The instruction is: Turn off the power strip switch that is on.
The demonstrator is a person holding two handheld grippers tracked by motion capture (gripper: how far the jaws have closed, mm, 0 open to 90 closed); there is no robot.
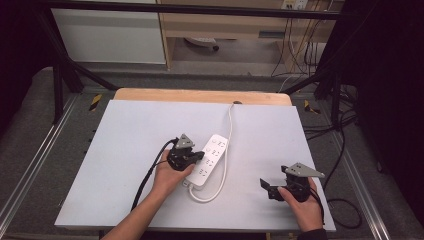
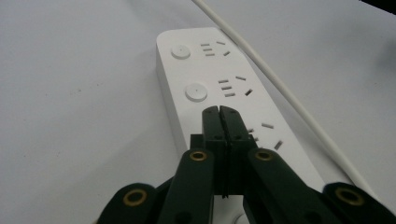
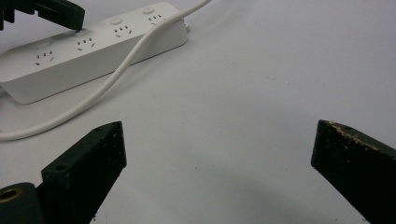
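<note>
Pressing on the white power strip point(image 2: 224, 100), the left gripper point(image 2: 219, 112) has fingers together; the right gripper point(image 3: 219, 154) fingers are spread.

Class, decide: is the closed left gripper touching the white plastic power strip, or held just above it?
Cannot tell. In the left gripper view the shut left gripper overlaps the white power strip, but neither contact nor gap shows plainly.

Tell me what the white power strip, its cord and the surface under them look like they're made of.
The white oblong power strip looks like moulded plastic with a smooth satin finish: rounded edges, crisp socket slots, soft highlights. Its round white cord seems rubbery or vinyl sheathed, since it bends in a loose loop. The pale grey table sheet looks matte, perhaps laminate or board; which one is unclear.
</note>
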